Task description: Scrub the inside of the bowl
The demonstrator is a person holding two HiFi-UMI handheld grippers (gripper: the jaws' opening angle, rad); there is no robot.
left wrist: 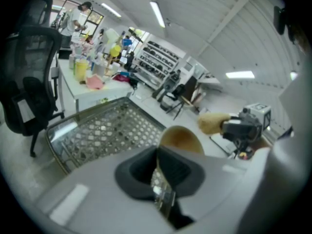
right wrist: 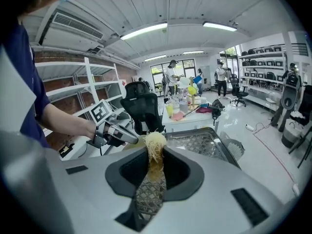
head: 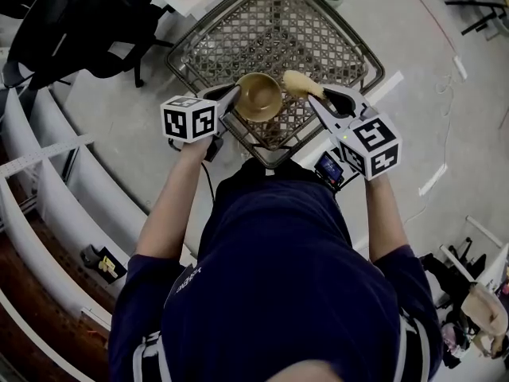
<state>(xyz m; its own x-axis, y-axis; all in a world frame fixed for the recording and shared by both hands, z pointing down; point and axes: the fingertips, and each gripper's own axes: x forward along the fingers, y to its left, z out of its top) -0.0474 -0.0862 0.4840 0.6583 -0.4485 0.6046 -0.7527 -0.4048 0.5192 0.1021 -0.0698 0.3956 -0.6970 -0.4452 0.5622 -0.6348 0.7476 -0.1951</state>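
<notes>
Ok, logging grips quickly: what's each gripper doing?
Left gripper: shut on the rim of the round tan bowl.
Right gripper: shut on the pale yellow fibrous scrubber.

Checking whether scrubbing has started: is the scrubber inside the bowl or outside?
Outside: the head view shows the scrubber in the right gripper beside the bowl, not in it.

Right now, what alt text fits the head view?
Seen from above, the left gripper holds a tan bowl by its rim and the right gripper holds a yellow scrubber beside it, over a metal mesh rack.
</notes>
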